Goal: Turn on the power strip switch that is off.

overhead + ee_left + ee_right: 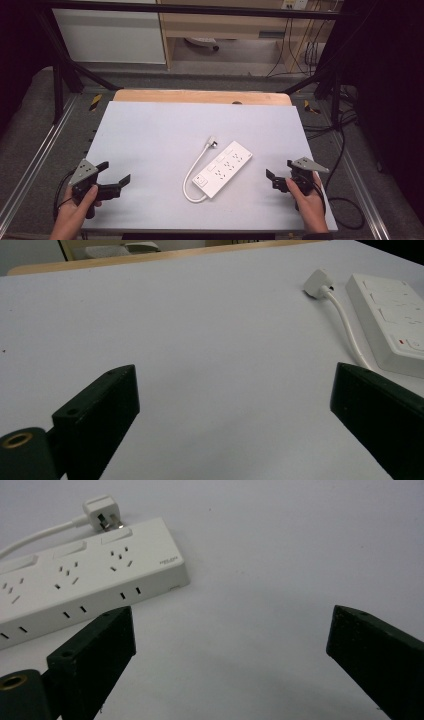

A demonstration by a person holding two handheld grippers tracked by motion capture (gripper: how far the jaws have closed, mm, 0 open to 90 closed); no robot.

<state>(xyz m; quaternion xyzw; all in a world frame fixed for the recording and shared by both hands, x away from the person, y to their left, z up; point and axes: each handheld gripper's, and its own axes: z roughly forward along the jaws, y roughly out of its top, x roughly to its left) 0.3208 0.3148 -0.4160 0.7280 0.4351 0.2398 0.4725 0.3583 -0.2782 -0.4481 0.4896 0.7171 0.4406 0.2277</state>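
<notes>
The white rectangular plastic power strip (pixel 223 169) looks smooth with a slight sheen, and its white round cable (pixel 192 172) seems rubbery. The pale grey table top (pixel 160 130) is matt and even; its far edge is bare light wood. Both grippers' black jaws look like matt plastic.

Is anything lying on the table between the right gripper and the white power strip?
Nothing visible. Bare pale tabletop separates the open right gripper from the white rectangular plastic power strip; its white cord and plug lie on the strip's far side.
</notes>
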